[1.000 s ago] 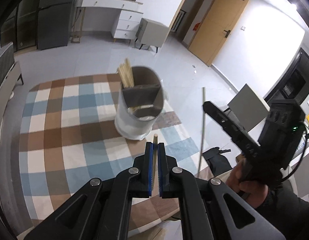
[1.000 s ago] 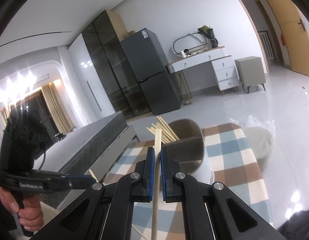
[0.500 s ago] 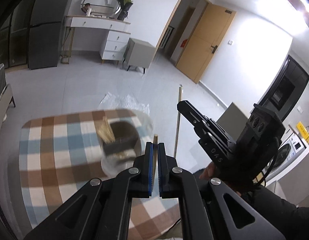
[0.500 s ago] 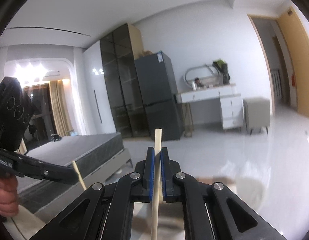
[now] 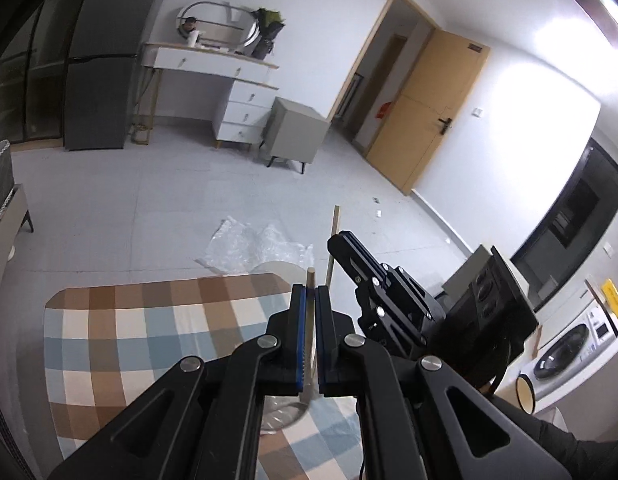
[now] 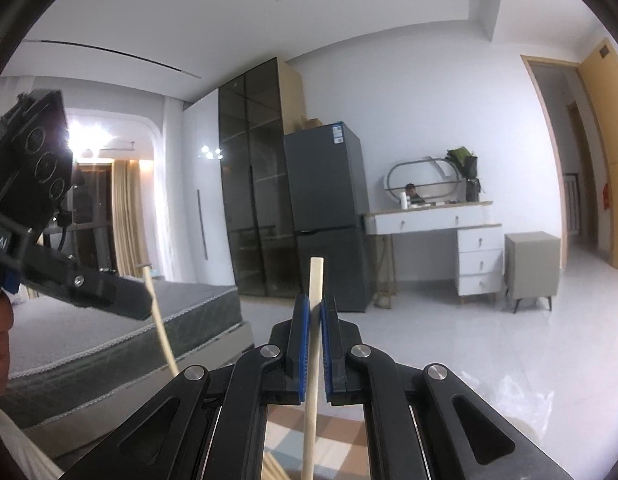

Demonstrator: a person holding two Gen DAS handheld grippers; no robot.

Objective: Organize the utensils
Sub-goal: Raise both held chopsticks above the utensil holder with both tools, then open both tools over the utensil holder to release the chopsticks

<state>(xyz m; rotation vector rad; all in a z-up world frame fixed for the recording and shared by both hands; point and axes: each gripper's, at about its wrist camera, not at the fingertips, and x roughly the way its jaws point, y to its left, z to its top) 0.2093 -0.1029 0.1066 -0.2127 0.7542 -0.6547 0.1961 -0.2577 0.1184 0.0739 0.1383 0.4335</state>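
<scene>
Right wrist view: a dark refrigerator (image 6: pixel 329 216) stands at 12 o'clock with a small blue label near its top, its print too small to read. At 9 o'clock the left tool (image 6: pixel 147 308) grips a pale chopstick (image 6: pixel 159 320); white letters on its body are cut off. The right tool (image 6: pixel 316 312) is clamped on a second chopstick (image 6: pixel 313 344). Left wrist view: a checked counter (image 5: pixel 149 340) fills 7 o'clock.
</scene>
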